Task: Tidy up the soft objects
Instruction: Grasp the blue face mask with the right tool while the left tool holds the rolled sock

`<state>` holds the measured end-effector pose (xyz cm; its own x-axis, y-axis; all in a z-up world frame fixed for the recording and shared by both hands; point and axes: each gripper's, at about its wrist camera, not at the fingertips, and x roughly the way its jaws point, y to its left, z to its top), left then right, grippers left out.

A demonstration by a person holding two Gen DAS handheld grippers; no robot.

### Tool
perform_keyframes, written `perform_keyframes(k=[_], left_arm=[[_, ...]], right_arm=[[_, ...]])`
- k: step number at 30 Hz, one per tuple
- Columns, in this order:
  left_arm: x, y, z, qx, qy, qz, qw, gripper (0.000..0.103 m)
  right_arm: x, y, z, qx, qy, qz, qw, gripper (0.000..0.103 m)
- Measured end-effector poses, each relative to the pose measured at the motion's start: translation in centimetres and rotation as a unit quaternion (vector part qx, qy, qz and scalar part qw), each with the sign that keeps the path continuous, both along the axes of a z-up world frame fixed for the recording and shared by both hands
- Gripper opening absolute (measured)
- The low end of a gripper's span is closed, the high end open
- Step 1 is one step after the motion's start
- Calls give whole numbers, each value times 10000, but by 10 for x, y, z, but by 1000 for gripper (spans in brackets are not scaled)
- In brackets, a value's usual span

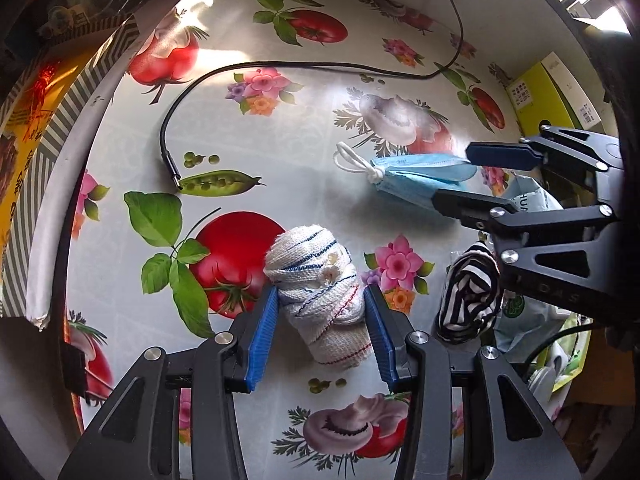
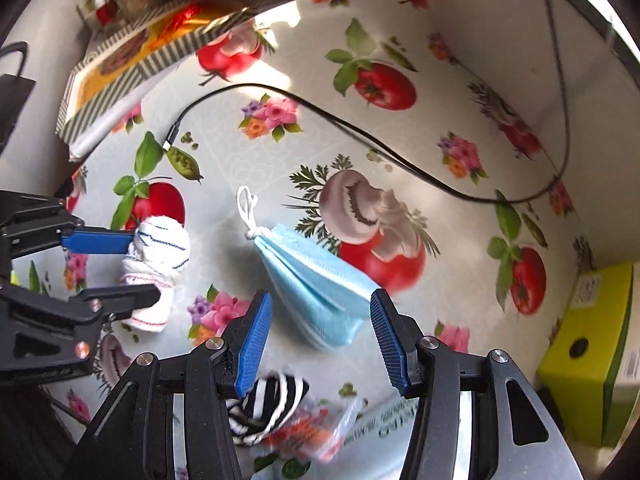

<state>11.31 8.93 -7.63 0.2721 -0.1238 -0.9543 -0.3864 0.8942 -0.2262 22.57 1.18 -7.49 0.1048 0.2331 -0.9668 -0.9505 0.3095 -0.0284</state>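
A rolled white cloth (image 1: 320,292) with blue and red stripes lies on the flowered tablecloth. My left gripper (image 1: 320,320) straddles it, blue pads on both sides and touching it; it also shows in the right wrist view (image 2: 154,264). A folded blue face mask (image 2: 316,284) with a white ear loop lies between the open fingers of my right gripper (image 2: 320,336), not touching the pads; the mask also shows in the left wrist view (image 1: 416,176). A black-and-white striped sock (image 1: 468,300) lies near the table's edge.
A black cable (image 1: 280,68) curves across the table, its plug near a printed pea pod. A striped yellow box (image 2: 132,64) stands at the far left. A yellow-green box (image 2: 592,352) stands at the right. Plastic packets (image 2: 320,436) lie by the sock.
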Motion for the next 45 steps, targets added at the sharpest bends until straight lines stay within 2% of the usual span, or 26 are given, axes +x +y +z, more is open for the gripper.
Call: perform_keyframes(k=[4,5,6,7,11,17,27,34,45], left_arm=[[-1,1,0,11,-19,-32,10000,46],[-1,1,0,11,-22,-36,10000,46],[0,1,0,4,-25,-32,10000,46],[0,1,-1,2,-29,-30,10000,46],[1,0,-1,28,-19,-33,10000,46],[-1,-2,7,157,-29,41,9999,45],[-10,-21,50,497,-376,-95,9980,45],[-16,-45,73,553,-517,-370,9964,45],[-23,-98,99,250,-755,-986,9919,45]], right_arm=[[5,9,-18,-212,140,-54,9997,51],[6,8,-20,-194,200,-103,9996,47],[6,8,-21,-178,234,-136,9995,35],[5,7,-23,-188,248,-159,9994,29],[5,-3,-16,-11,289,-428,9987,15],[2,-34,21,473,380,-999,9931,14],[-36,-86,78,1222,492,-1589,9785,14],[-61,-130,98,1460,489,-1966,9683,14],[-91,-200,115,1747,486,-2607,9482,14]])
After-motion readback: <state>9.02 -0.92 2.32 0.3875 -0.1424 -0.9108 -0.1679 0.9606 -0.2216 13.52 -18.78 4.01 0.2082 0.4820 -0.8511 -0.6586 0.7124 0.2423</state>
